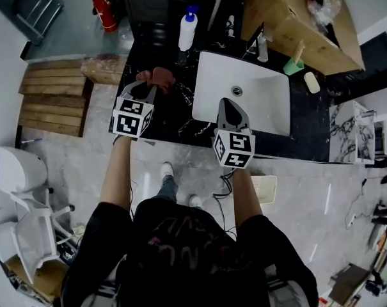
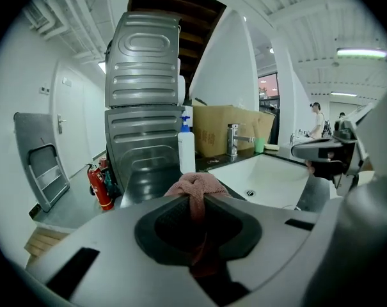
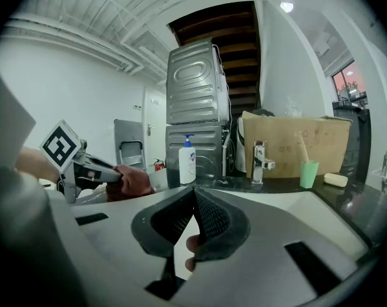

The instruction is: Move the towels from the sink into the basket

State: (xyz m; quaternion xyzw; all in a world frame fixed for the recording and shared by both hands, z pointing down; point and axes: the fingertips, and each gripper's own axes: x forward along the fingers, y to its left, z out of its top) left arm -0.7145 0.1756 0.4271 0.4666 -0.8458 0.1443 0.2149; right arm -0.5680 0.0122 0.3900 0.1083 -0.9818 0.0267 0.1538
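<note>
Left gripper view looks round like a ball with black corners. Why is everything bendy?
Left gripper view: a wide-angle lens bows the tall ribbed grey metal machine and leaves black corners; right gripper view: the same round bulge; head view: milder bending, and the white rectangular sink glares bright.

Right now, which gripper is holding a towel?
The left gripper: its jaws pinch the reddish-pink towel, above the black counter left of the sink. The right gripper is shut on nothing.

A bunched reddish-pink towel [image 2: 194, 185] is hanging pinched in the left gripper [image 1: 151, 87] above the black counter [image 1: 174, 117], just left of the white sink [image 1: 270, 104].
</note>
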